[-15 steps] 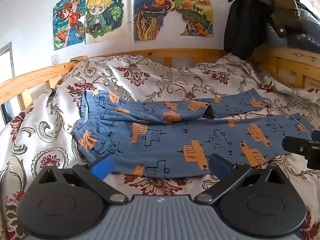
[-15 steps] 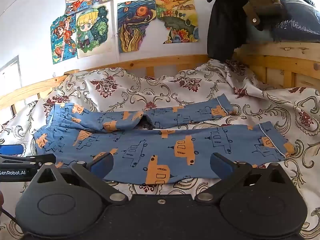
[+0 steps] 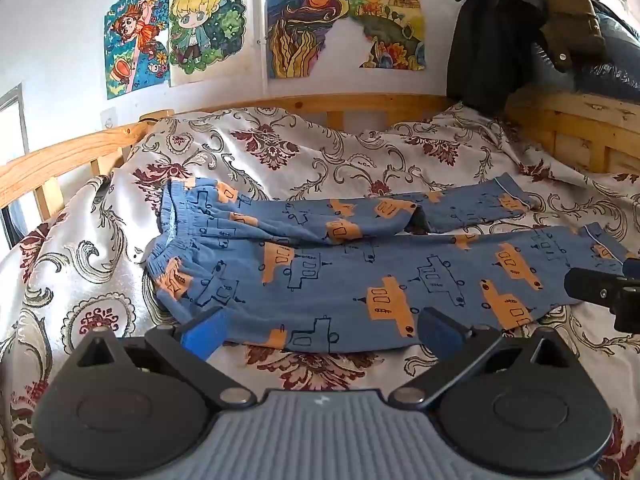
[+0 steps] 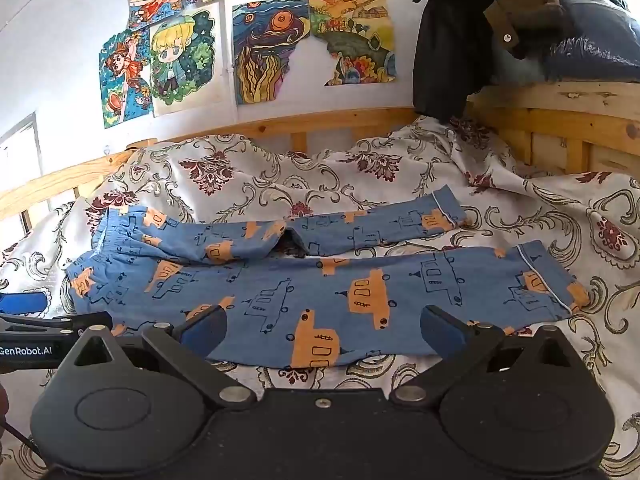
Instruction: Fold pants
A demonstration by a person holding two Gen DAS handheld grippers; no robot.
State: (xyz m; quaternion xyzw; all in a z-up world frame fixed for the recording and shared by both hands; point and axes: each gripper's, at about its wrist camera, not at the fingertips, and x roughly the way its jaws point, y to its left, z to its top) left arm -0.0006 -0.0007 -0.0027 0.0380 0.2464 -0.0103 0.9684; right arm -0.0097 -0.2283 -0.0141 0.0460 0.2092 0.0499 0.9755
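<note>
Blue pants lie flat on your floral bedspread; left gripper and right gripper hover with fingers spread, empty.

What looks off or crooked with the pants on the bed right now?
The pants lie flat, but the far leg is bunched and buckled near its middle, angling away from the near leg rather than lying straight alongside it. The waistband is rumpled. Both grippers, left and right, are open, holding nothing.

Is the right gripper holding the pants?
No, the right gripper is open, and the pants lie flat on the bed, unheld.
</note>
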